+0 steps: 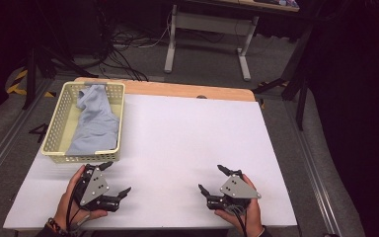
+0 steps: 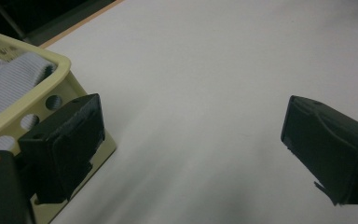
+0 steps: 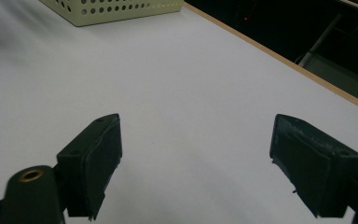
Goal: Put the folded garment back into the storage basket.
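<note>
Resting near the table's (image 1: 177,133) front edge, the left gripper (image 1: 116,178) and right gripper (image 1: 212,178) are both gaping wide, holding nothing. The left one is sitting just in front of the basket (image 1: 59,153) at the far left, where a grey-blue cloth (image 1: 94,123) is lying crumpled inside.

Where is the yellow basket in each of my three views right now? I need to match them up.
High view: the basket stands at the table's left, beyond the left hand-held gripper, with a grey-blue garment in it.
Left gripper view: its corner sits at the left edge, right by the left jaw.
Right gripper view: its perforated wall lies along the top edge, left of centre.
Shared landmark: the white table surface.
</note>
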